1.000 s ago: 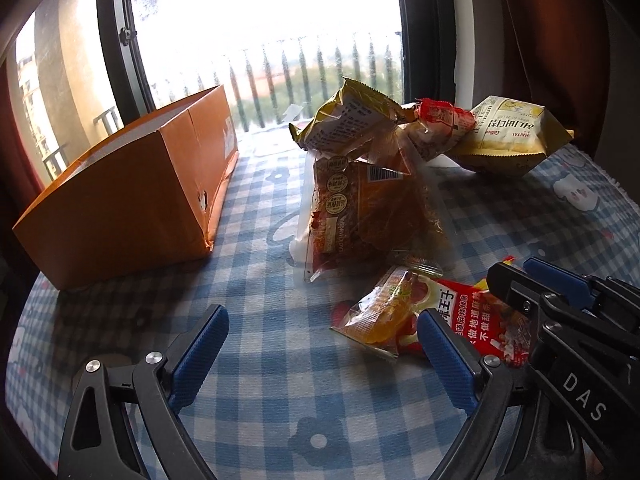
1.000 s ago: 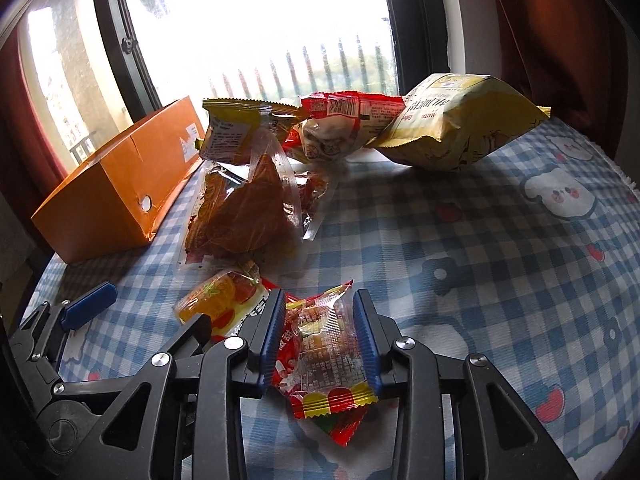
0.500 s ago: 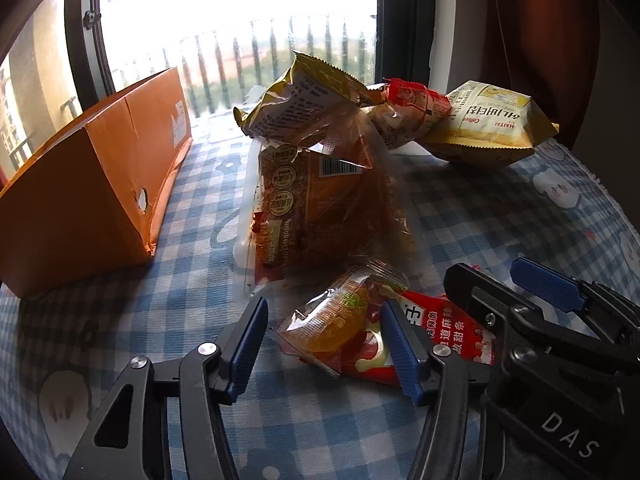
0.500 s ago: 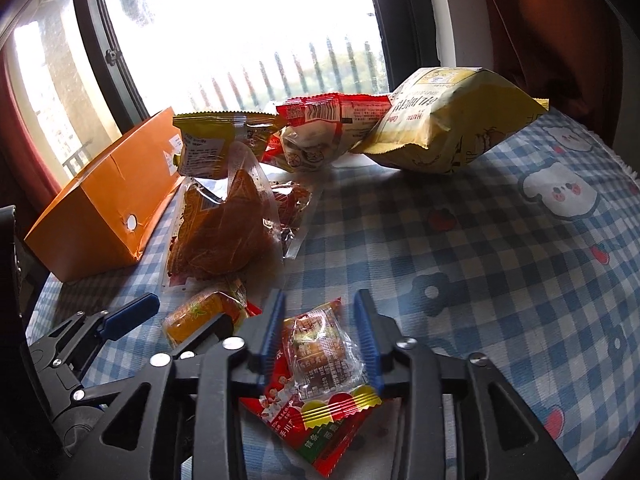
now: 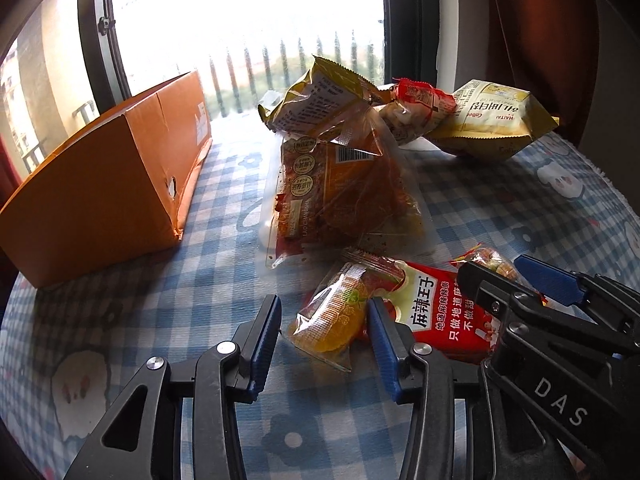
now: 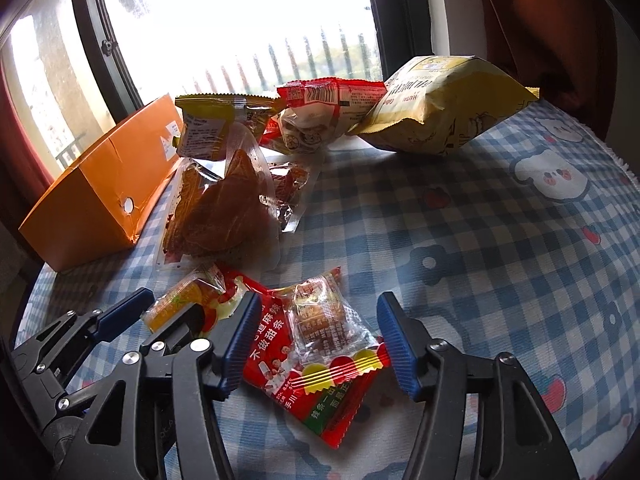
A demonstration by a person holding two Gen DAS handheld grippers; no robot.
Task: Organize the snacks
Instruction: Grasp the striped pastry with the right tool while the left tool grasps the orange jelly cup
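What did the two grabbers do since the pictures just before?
The right gripper opened, letting go of the small clear candy packet. The left gripper slid right and narrowed around the orange jelly packet, not yet gripping. The orange box and big bags stayed put.

A: Where is there room on the checked tablecloth [image 6: 500, 248]?

B: In the right wrist view, the whole right half of the frame is bare cloth. In the left wrist view, a bare strip runs from the lower left up the middle, between the orange box [image 5: 108, 188] and the clear snack bag [image 5: 340, 192].

A: And what blocks the way?

B: The box walls off the left of the frame. Across the top, the olive-yellow packet [image 6: 216, 128], red-and-white bag [image 6: 324, 116] and yellow chip bag [image 6: 444, 112] form a touching row before the window. Lower centre, small wrappers overlap on the red packet [image 6: 316, 384].
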